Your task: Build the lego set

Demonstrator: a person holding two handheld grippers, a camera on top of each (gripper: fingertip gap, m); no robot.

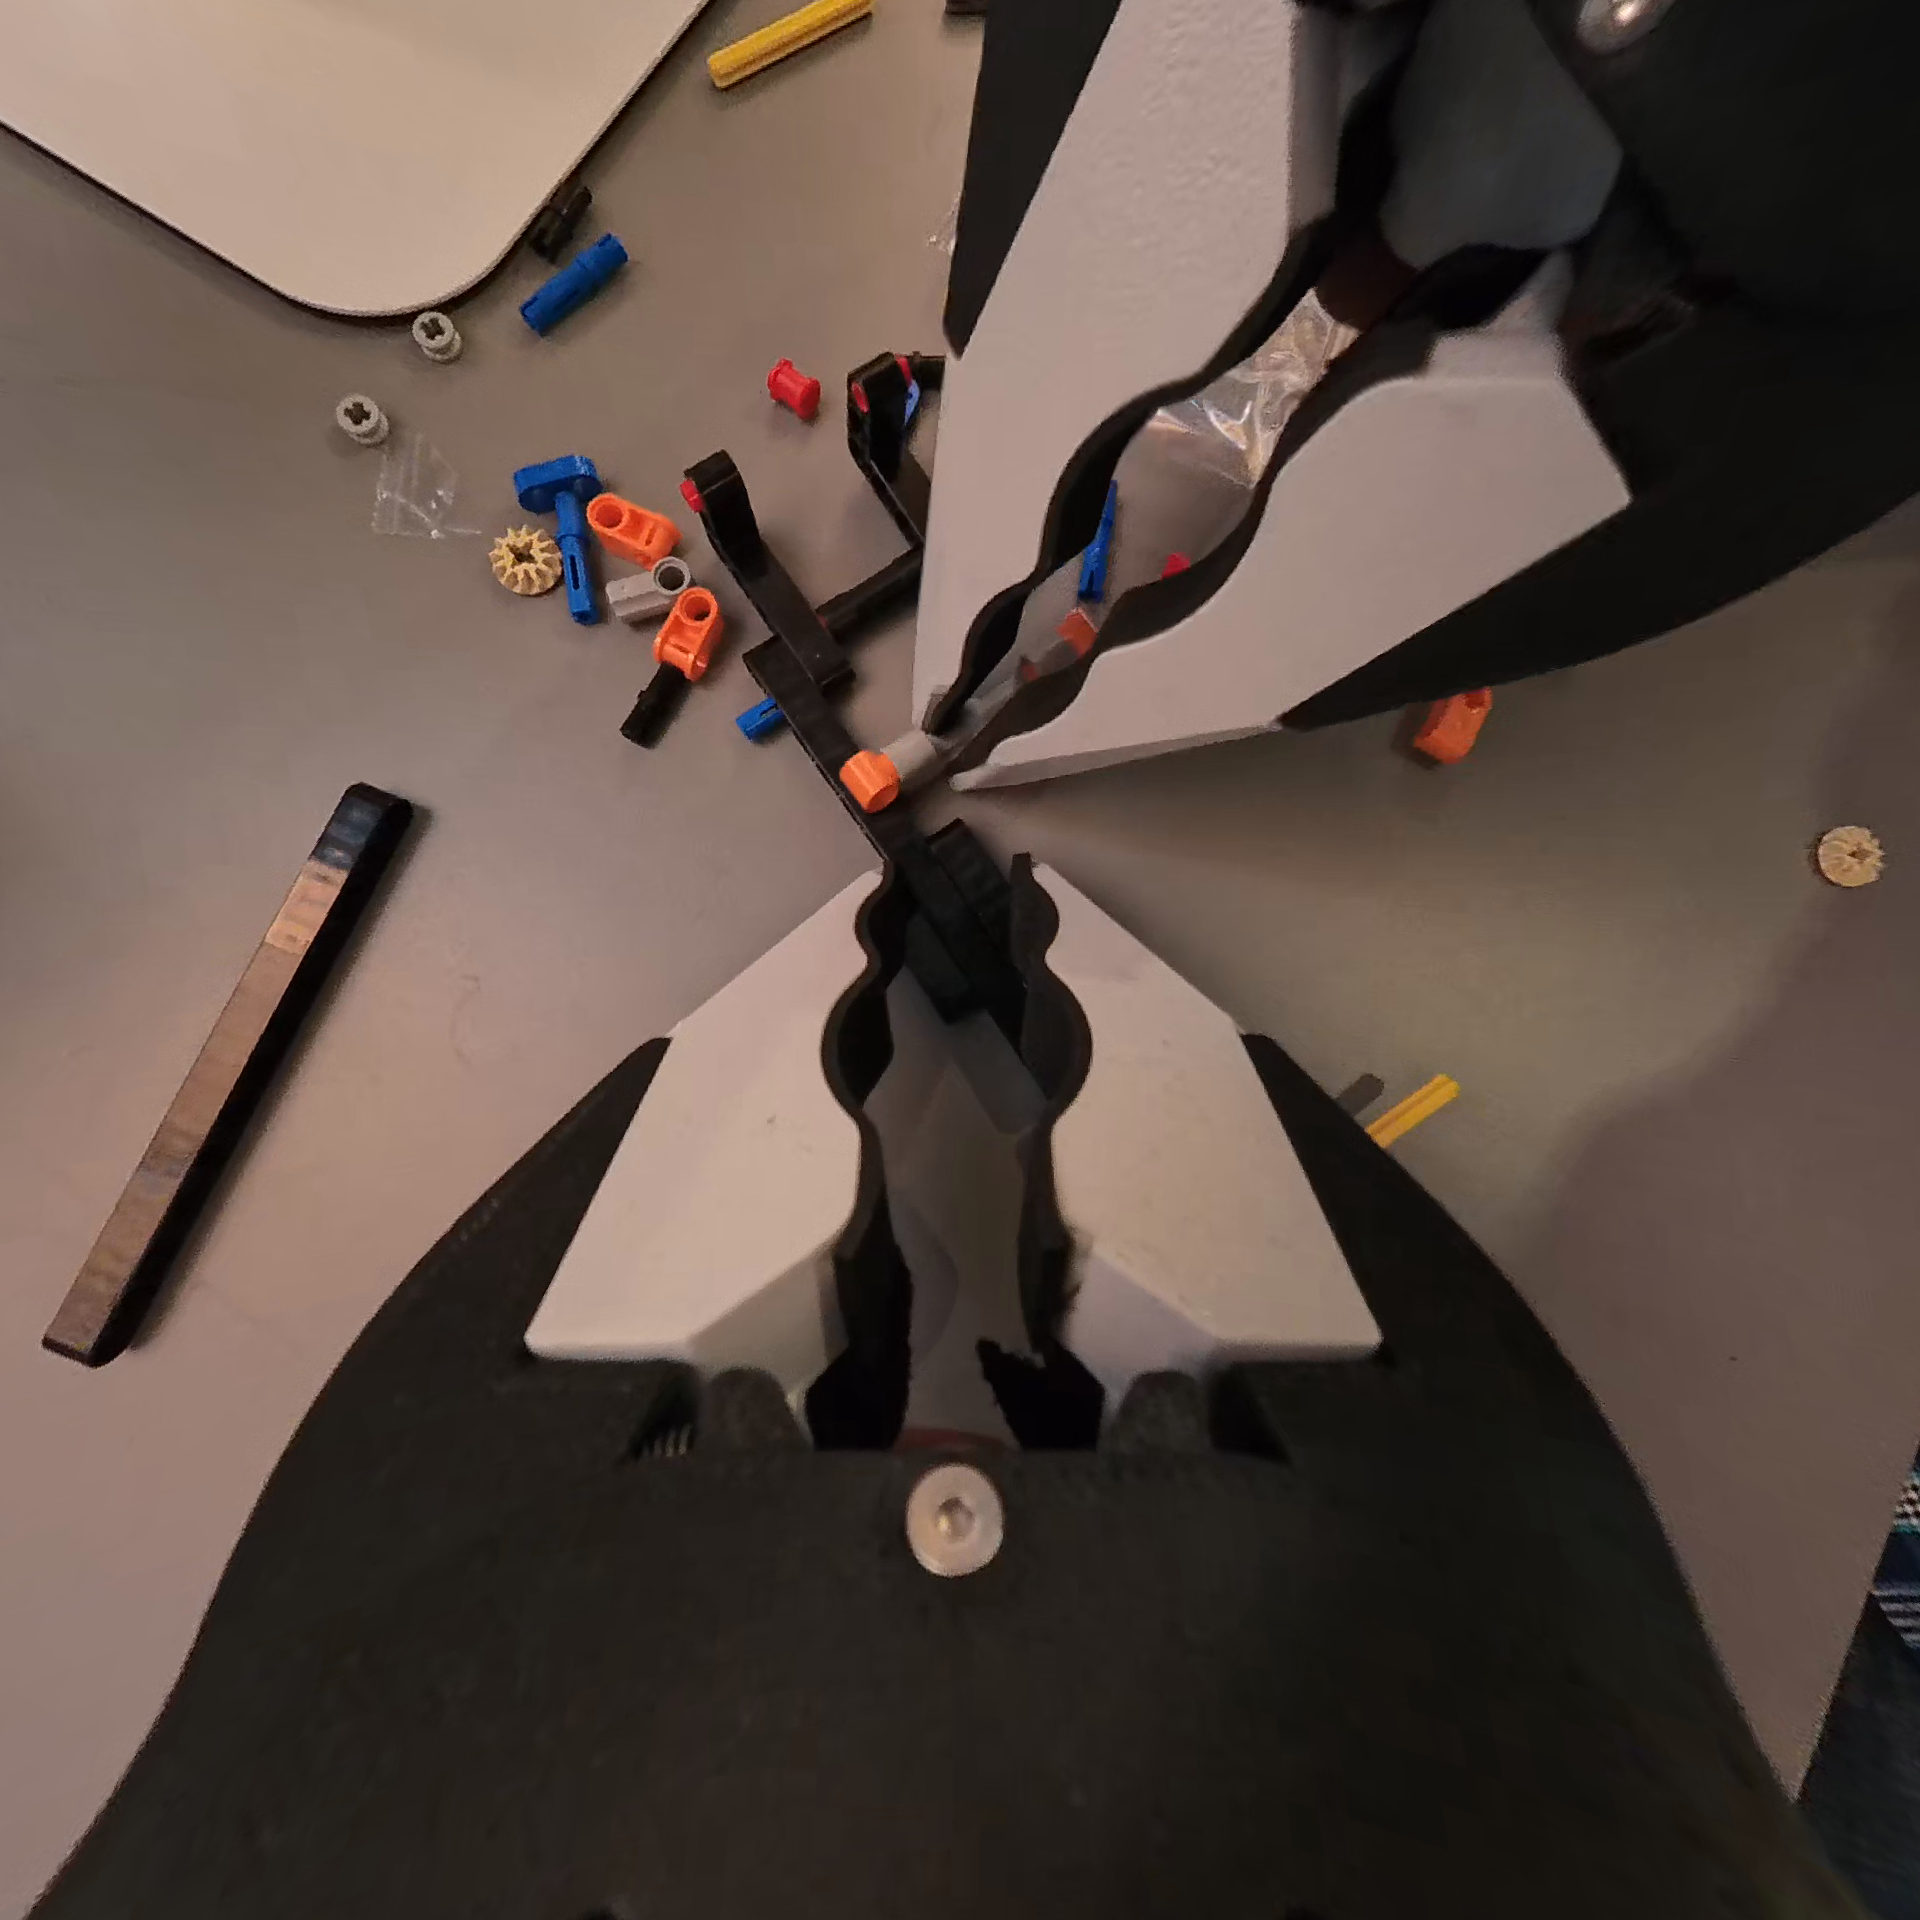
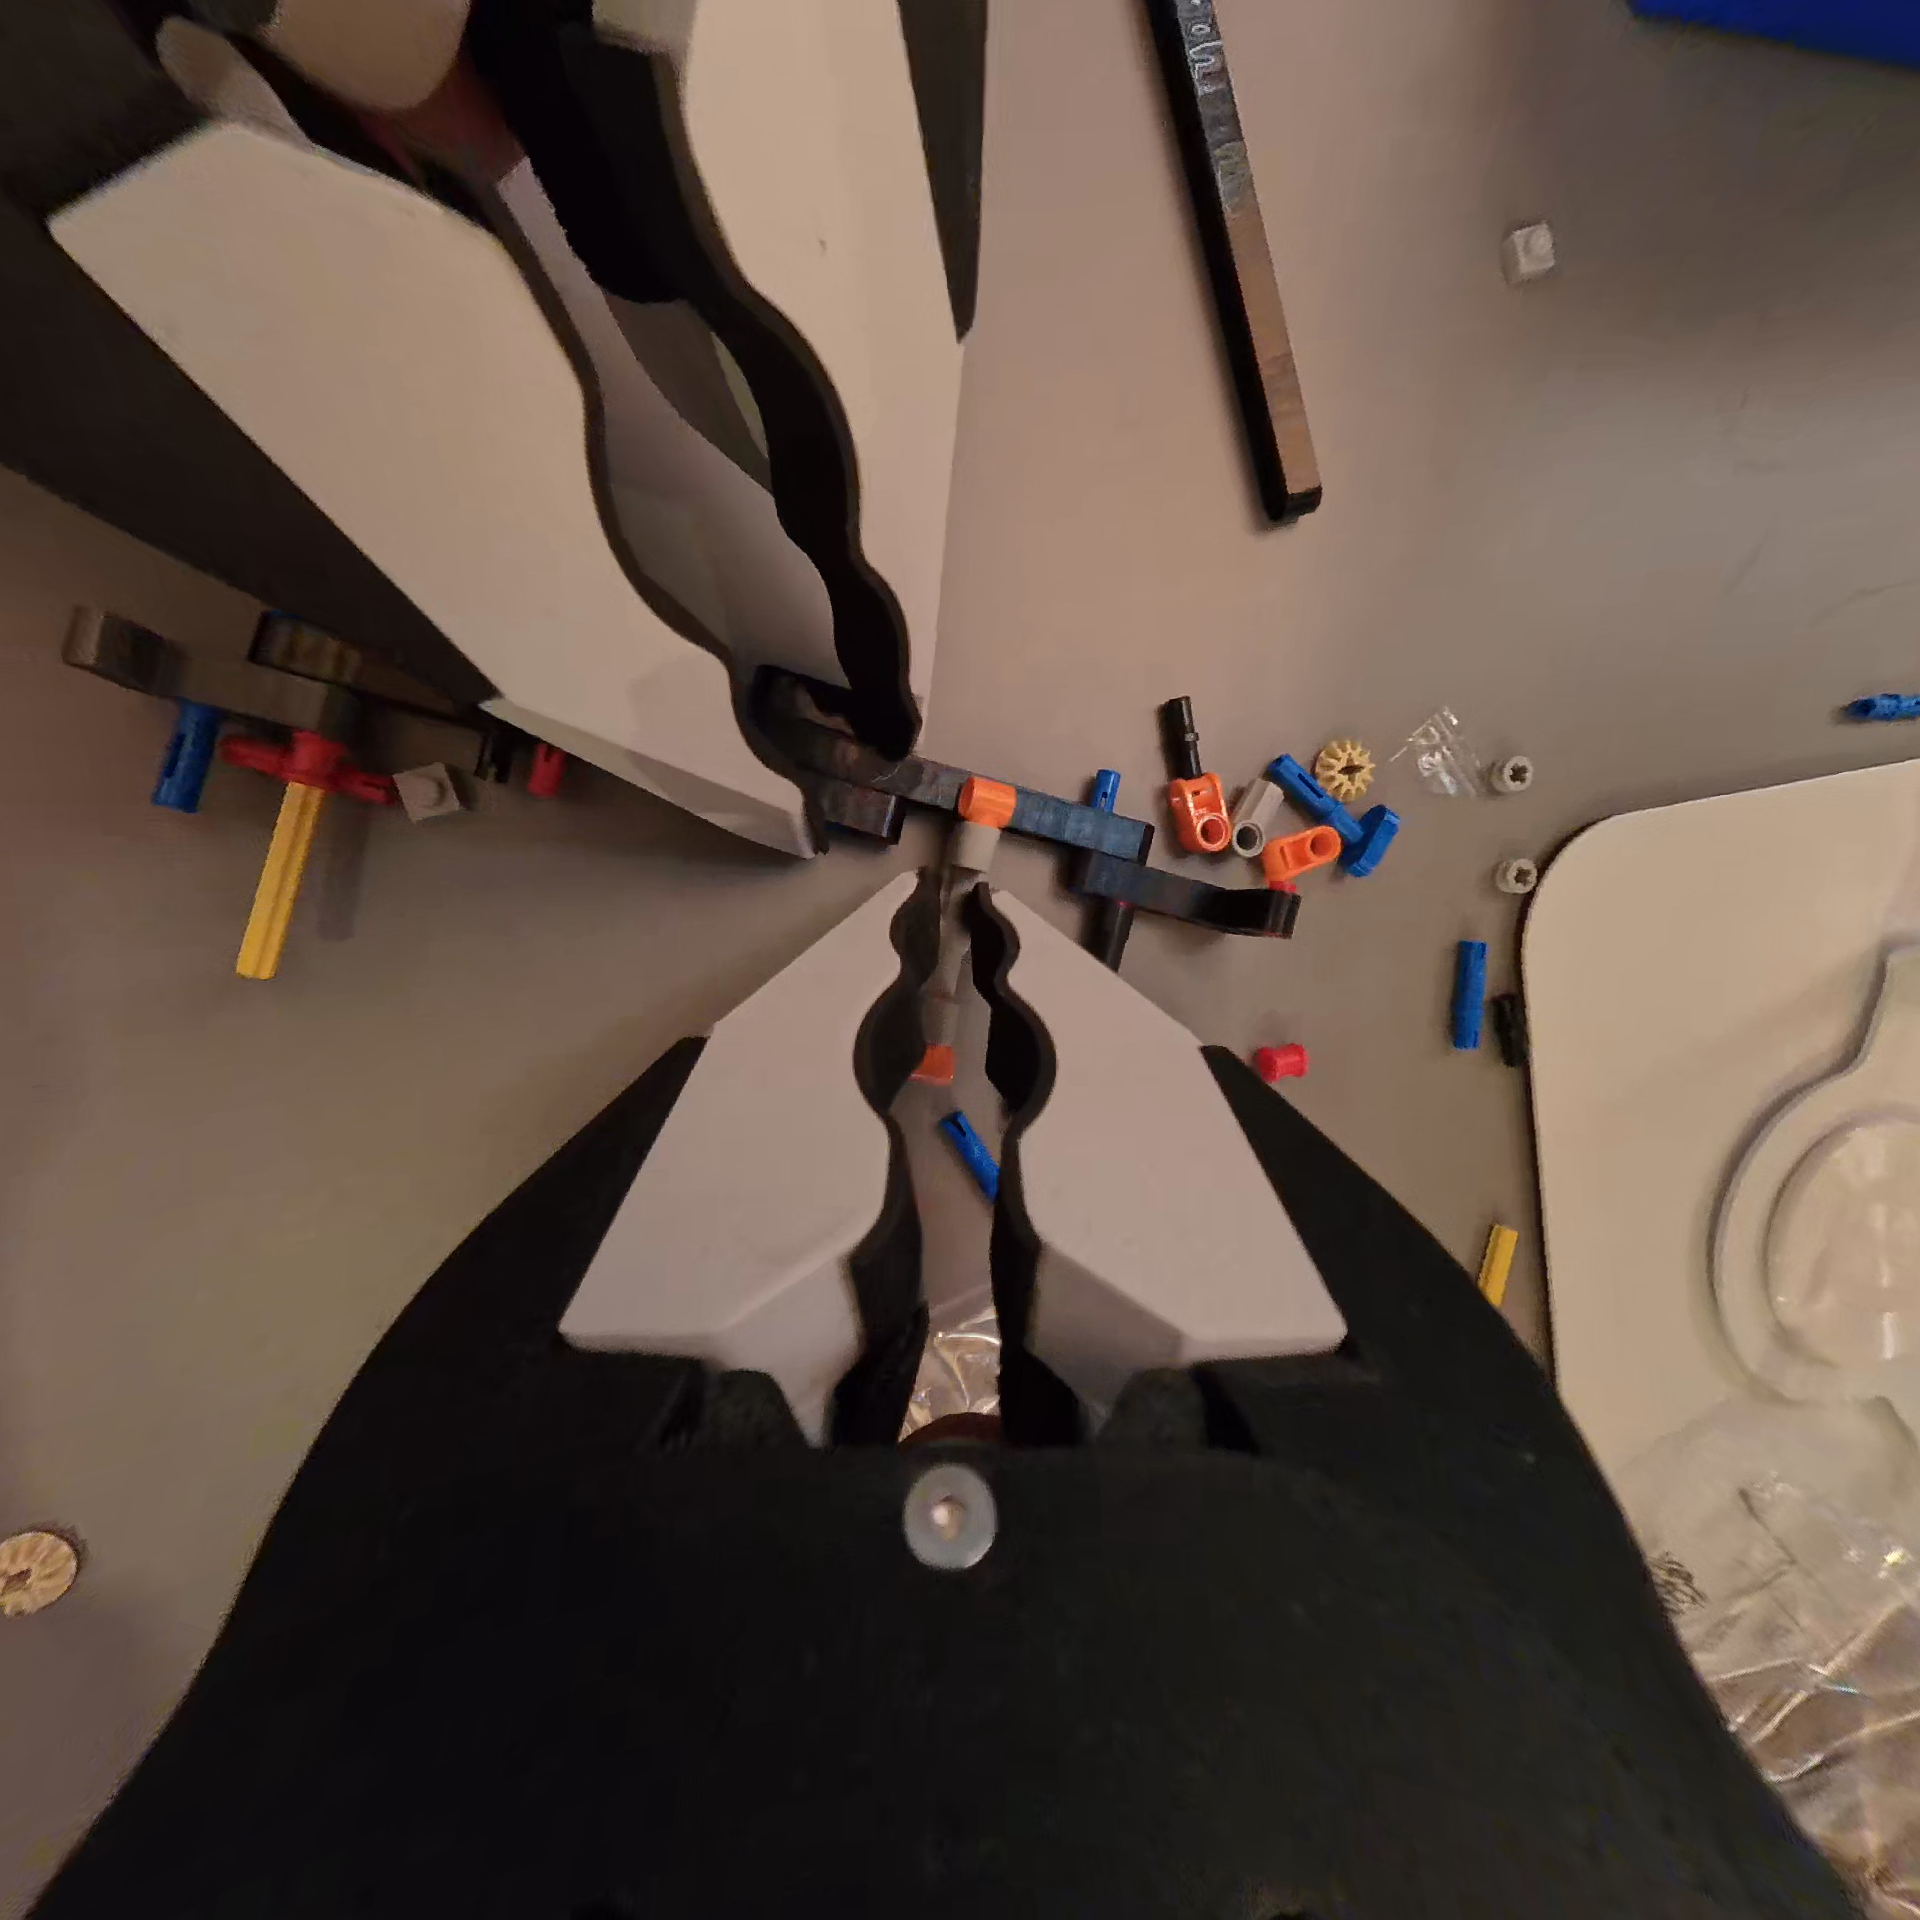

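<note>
Left gripper (image 1: 951, 883): its fingers were clamped on the near end of the black lego assembly (image 1: 800, 665); the held part sat between the wavy pads and was mostly hidden.
Right gripper (image 2: 951, 894): its fingers were pinched on a grey axle (image 2: 975, 844) that carried an orange bush (image 2: 985, 800); the axle's rear length was hidden between the pads, so its full length could not be told.
Assembly position: it was held above the grey table (image 1: 623, 987), between the two grippers, with the orange bush against its black beam.
Hidden under the right gripper: a blue pin (image 2: 971, 1151) and an orange piece (image 2: 932, 1062) showed only through the gap between the fingers.
Loose parts: orange connectors (image 1: 634, 525), a blue axle pin (image 1: 566, 520), a tan gear (image 1: 525, 561) and a red bush (image 1: 795, 387) lay near one another beyond the assembly.
Black bar (image 1: 234, 1070): it lay flat, well apart from the parts; faint marks on it were too blurred to read.
Second sub-assembly (image 2: 301, 727): partly covered by the left gripper, with a yellow axle (image 2: 278, 878) sticking out.
White tray (image 2: 1714, 1091): cut off by the frame edge, clear plastic bags (image 2: 1808, 1621) beside it.
</note>
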